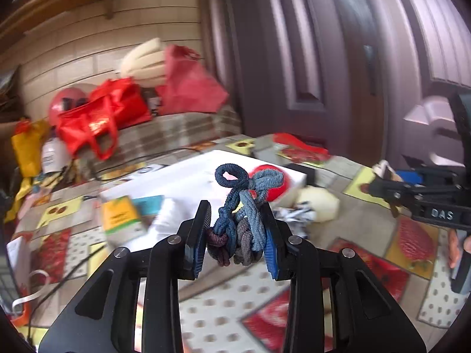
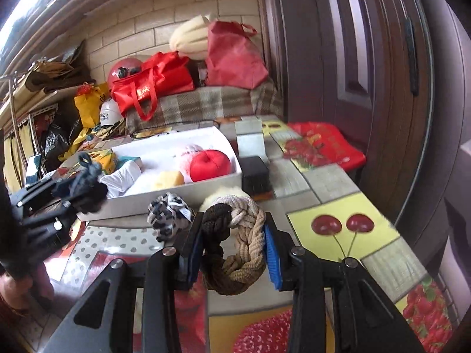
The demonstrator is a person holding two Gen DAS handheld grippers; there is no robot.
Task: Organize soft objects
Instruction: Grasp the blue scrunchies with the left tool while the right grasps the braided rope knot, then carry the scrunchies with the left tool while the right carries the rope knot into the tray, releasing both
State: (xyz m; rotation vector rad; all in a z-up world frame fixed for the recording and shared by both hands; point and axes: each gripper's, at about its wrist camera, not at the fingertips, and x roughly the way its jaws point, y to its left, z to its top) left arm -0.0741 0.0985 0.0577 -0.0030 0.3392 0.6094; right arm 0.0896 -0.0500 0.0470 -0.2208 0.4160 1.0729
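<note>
My left gripper (image 1: 237, 220) is shut on a bundle of blue, grey and maroon braided hair ties (image 1: 240, 214), held above the table in front of the white tray (image 1: 176, 176). My right gripper (image 2: 234, 229) is shut on a brown and beige braided rope ring (image 2: 235, 250), held above the table near the tray's front wall (image 2: 164, 203). The tray holds a red apple-shaped cushion (image 2: 209, 161), a yellow sponge (image 2: 169, 179), a pink ball (image 2: 188, 151) and white cloth (image 2: 120, 179). The left gripper with its bundle (image 2: 81, 185) shows at the left of the right wrist view.
A black-and-white scrunchie (image 2: 169, 214) and a cream fluffy item (image 2: 226, 195) lie on the fruit-patterned tablecloth (image 2: 338, 226) before the tray. A black box (image 2: 256, 176) stands right of the tray. Red bags (image 2: 153, 83) sit on a plaid bench behind. A brown door (image 2: 368, 58) is at right.
</note>
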